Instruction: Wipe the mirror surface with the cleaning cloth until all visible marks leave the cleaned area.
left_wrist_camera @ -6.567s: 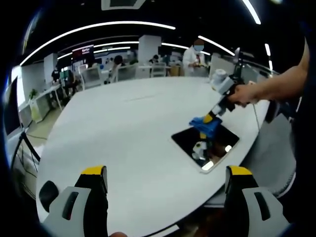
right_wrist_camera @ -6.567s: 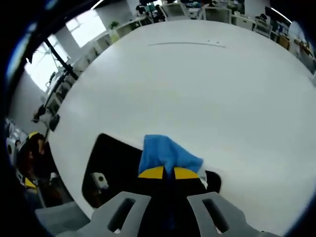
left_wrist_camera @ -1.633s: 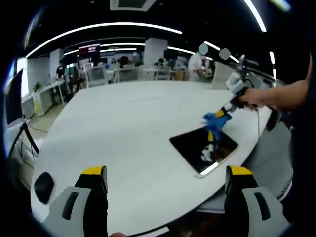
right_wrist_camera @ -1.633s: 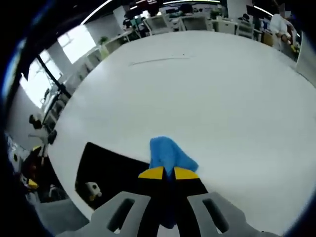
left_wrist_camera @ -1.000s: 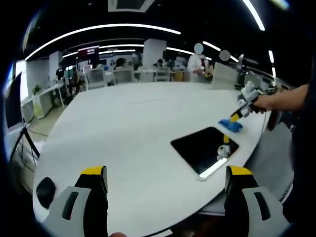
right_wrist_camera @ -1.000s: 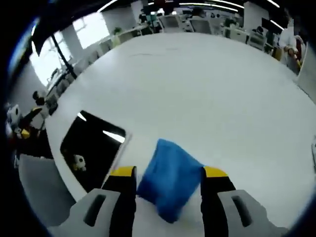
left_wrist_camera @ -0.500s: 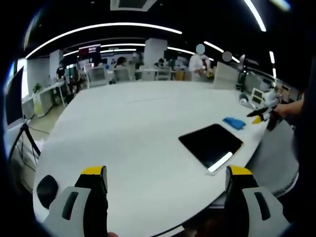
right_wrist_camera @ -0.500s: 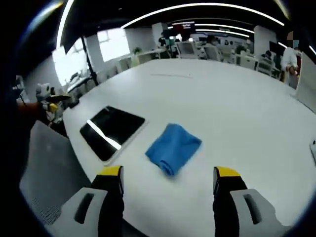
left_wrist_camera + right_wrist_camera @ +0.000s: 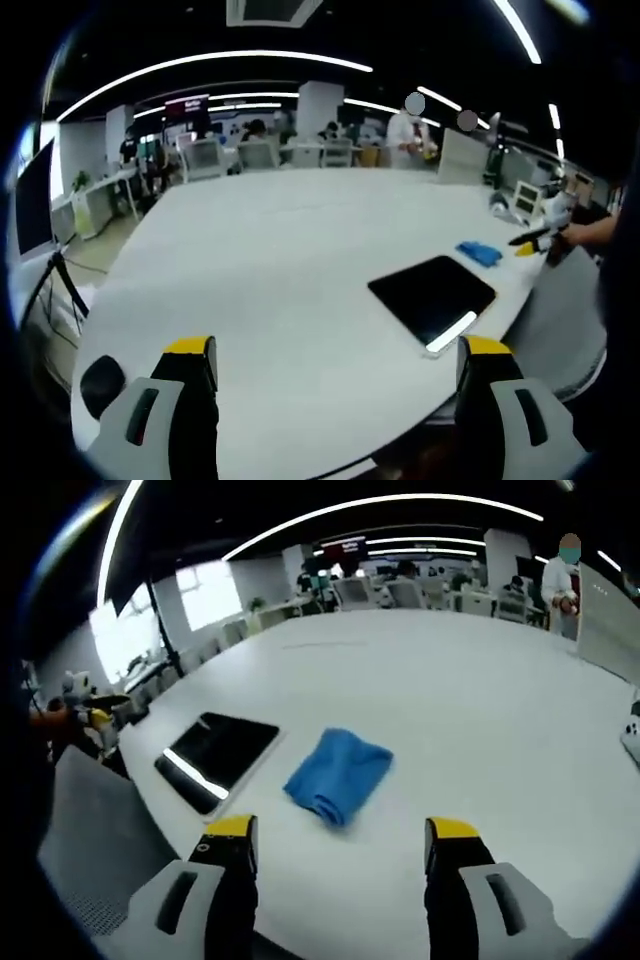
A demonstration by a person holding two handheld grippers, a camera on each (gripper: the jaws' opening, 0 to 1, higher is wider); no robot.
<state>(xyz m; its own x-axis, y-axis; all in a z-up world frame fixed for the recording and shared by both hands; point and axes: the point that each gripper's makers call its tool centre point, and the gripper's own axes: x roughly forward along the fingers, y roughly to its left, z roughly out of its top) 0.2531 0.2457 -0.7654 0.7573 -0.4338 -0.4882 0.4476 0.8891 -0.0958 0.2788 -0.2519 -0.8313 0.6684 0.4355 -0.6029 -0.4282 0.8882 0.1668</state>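
The mirror (image 9: 432, 297) is a dark flat rectangle lying near the white table's right edge, with a bright strip of light reflected along its near side. Just beyond it on the table rests the blue cleaning cloth (image 9: 478, 252), crumpled and free. My left gripper (image 9: 337, 350) stands open, well back from both. My right gripper (image 9: 522, 246), in a hand, hovers off the table edge beside the cloth. In the right gripper view the cloth (image 9: 338, 773) lies ahead of my open right gripper (image 9: 341, 830), the mirror (image 9: 215, 757) to its left, my left gripper (image 9: 95, 712) further left.
The big white oval table (image 9: 270, 250) stretches away. A black round object (image 9: 100, 378) sits at its near left edge. A white item (image 9: 630, 735) lies at the right. Grey chair fabric (image 9: 100, 850) is below the table edge. Desks, chairs and people stand behind.
My right gripper carried the cloth off the mirror, opened, left it on the table and drew back. The mirror has not moved. My left gripper stayed open.
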